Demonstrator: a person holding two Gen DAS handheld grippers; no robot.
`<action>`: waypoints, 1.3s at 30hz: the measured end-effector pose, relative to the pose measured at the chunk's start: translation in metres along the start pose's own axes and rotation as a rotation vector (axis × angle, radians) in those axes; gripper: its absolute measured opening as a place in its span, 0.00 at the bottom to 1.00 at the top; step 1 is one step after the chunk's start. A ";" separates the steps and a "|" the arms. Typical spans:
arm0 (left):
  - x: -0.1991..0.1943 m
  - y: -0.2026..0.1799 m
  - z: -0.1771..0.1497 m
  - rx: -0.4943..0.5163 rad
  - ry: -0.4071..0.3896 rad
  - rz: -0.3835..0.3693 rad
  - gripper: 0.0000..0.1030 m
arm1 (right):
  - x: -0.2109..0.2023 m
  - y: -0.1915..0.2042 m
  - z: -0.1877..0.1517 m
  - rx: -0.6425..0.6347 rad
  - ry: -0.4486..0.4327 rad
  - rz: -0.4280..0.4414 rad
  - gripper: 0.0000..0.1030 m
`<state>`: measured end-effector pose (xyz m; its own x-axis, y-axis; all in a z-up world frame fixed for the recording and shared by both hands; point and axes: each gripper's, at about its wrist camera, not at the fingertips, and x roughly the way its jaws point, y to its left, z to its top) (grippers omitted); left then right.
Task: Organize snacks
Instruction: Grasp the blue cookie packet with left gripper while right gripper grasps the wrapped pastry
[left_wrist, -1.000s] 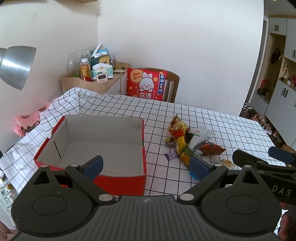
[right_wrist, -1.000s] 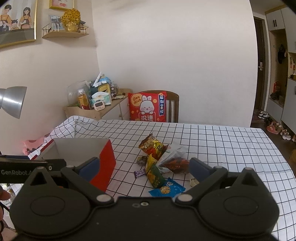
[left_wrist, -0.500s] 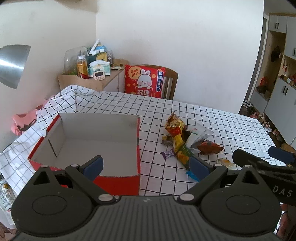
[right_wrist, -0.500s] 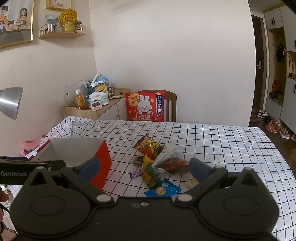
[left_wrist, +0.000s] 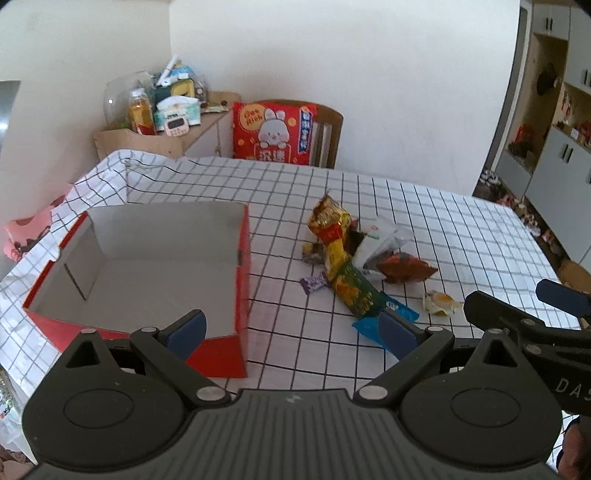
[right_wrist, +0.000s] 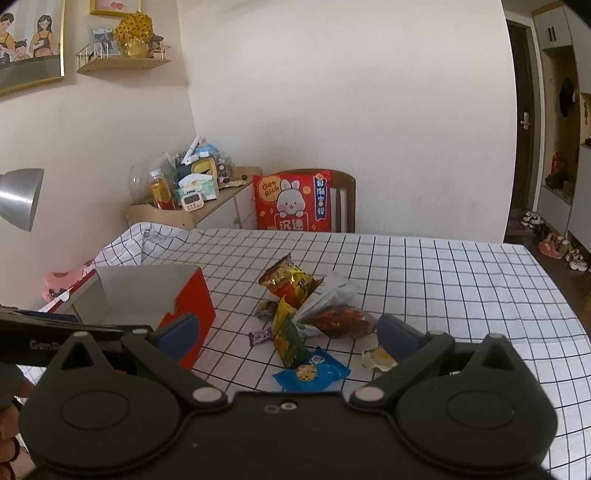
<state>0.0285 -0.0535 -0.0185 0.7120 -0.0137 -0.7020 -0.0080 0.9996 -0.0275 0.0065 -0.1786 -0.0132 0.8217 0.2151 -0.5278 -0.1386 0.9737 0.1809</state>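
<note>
An empty red cardboard box (left_wrist: 242, 280) (right_wrist: 192, 310) lies open on the checked tablecloth, left of a heap of snack packets (left_wrist: 343, 258) (right_wrist: 295, 291). The heap holds a gold-red bag, a green-yellow pack (right_wrist: 288, 338), a brown-red pouch (left_wrist: 404, 269) (right_wrist: 343, 321), a small purple candy (left_wrist: 314, 283) (right_wrist: 260, 336), a blue biscuit pack (right_wrist: 312, 373) and a yellow-white candy (left_wrist: 441, 302) (right_wrist: 378, 359). My left gripper (left_wrist: 291, 328) hangs open near the box's right front corner. My right gripper (right_wrist: 284, 330) is open just short of the heap, nothing between its fingers. It also shows at the right edge of the left wrist view, right gripper (left_wrist: 524, 306).
A wooden chair with a red rabbit cushion (right_wrist: 293, 201) stands at the table's far side. A cluttered wooden side shelf (right_wrist: 177, 206) sits at the back left, a metal lamp shade (right_wrist: 18, 197) at the left. Cabinets and shoes (right_wrist: 554, 243) line the right wall.
Both grippers have drifted forward and slightly left, so the box and snack heap sit closer and further right in view. Both stay open.
</note>
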 end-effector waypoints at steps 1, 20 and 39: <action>0.004 -0.004 0.001 0.009 0.003 -0.004 0.97 | 0.003 -0.004 -0.001 0.009 0.012 0.000 0.99; 0.118 -0.081 0.004 0.223 0.134 -0.153 0.96 | 0.102 -0.111 -0.020 0.028 0.266 -0.025 0.89; 0.203 -0.104 0.003 0.207 0.329 -0.158 0.78 | 0.188 -0.132 -0.027 0.024 0.420 0.014 0.78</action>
<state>0.1755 -0.1603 -0.1559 0.4305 -0.1413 -0.8914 0.2489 0.9680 -0.0332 0.1646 -0.2641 -0.1588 0.5225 0.2447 -0.8168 -0.1310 0.9696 0.2067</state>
